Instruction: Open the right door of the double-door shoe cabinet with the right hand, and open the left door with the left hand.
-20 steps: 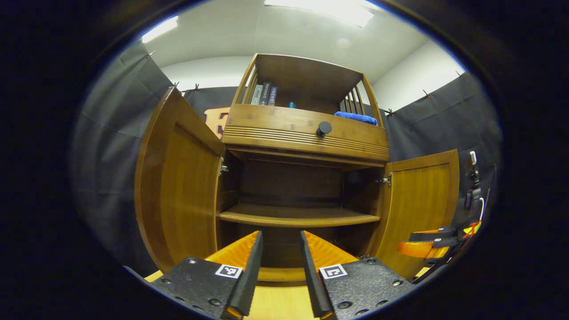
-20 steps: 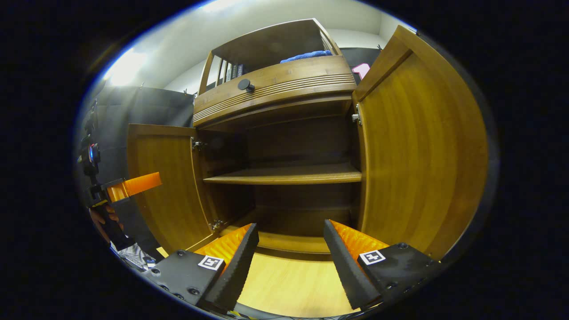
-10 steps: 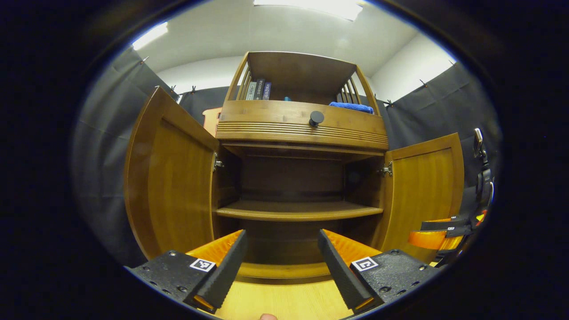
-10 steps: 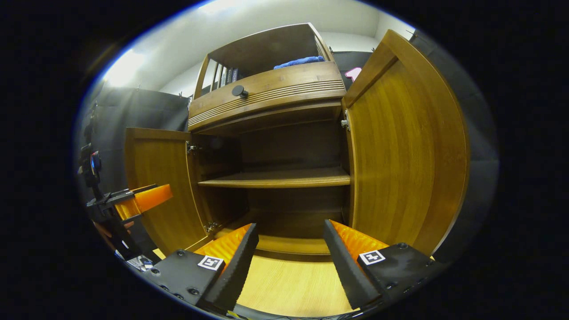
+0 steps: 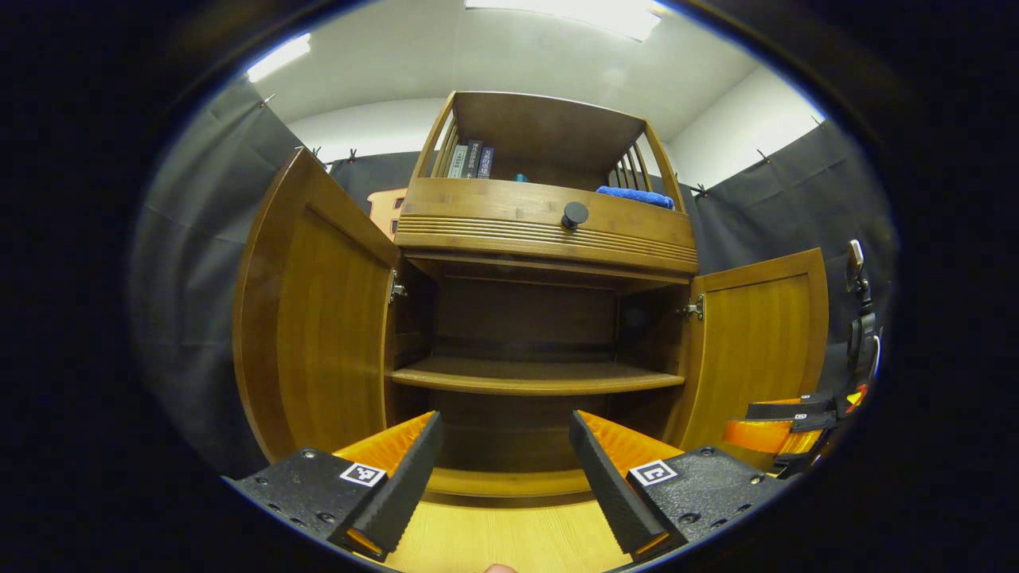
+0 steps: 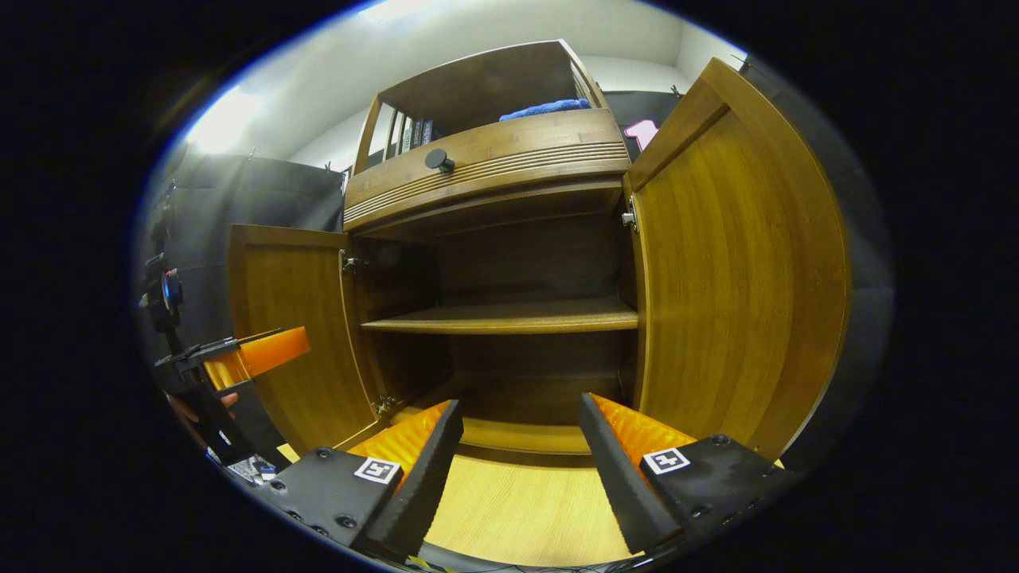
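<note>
Wooden and amber-brown, the shoe cabinet stands straight ahead of the left gripper, both of its doors swung wide. In the left gripper view the left door is up and to the left of the fingers, its inner face turned toward the camera, and the right door stands off to the right of them. An inner shelf runs across the dark hollow just above the fingertips. The left gripper's jaws stand wide apart and hold nothing; pale wood floor shows between them.

In the right gripper view the right gripper also has its jaws wide, with nothing between them. The right door rises close on its right side, the left door farther off to its left, and the shelf lies ahead above the fingertips.

Above the doors a ribbed drawer front carries a round black knob. On the open top shelf behind it sit a few upright books to the left and a folded blue cloth to the right.

The right gripper shows at the far right in the left gripper view, in front of the right door; the left gripper shows at the far left in the right gripper view, in front of the left door, with a hand below it on the handle.
</note>
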`<state>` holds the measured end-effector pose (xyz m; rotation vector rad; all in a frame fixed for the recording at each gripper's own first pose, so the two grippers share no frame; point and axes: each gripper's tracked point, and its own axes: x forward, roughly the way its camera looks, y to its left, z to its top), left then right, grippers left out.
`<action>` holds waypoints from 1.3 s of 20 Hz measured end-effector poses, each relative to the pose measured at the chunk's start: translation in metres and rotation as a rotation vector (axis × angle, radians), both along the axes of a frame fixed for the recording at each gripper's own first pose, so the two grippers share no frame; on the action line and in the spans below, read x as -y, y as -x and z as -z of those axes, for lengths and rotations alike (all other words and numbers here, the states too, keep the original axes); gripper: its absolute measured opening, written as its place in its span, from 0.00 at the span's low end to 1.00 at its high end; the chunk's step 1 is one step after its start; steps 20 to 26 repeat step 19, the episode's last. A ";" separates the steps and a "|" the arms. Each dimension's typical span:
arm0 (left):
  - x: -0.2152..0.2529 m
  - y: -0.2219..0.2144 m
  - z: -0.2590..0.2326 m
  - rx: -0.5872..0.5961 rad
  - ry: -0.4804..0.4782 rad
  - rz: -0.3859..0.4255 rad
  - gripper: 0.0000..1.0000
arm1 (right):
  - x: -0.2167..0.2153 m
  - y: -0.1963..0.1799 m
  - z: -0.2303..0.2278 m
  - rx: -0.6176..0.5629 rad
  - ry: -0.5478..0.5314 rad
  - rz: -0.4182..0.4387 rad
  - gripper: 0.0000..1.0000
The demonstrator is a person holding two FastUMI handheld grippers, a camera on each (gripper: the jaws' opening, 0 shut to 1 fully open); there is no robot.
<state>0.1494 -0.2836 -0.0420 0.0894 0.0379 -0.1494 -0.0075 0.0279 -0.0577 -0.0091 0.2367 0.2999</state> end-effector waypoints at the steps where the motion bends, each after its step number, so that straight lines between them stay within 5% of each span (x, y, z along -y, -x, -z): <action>1: -0.001 0.001 -0.001 0.002 0.000 -0.002 0.94 | -0.001 0.000 0.001 -0.003 0.000 0.000 0.84; 14: -0.009 -0.002 0.007 -0.006 -0.013 0.009 0.94 | -0.009 -0.005 0.006 -0.011 0.007 -0.001 0.84; 15: -0.008 -0.002 0.009 -0.005 -0.014 0.011 0.94 | -0.009 -0.006 0.006 -0.011 0.007 -0.001 0.95; 16: -0.008 -0.003 0.009 -0.006 -0.015 0.013 0.94 | -0.010 -0.007 0.006 -0.011 0.007 -0.001 0.84; 26: -0.008 -0.006 0.011 -0.008 -0.019 0.014 0.94 | -0.010 -0.009 0.008 -0.012 0.008 0.002 0.84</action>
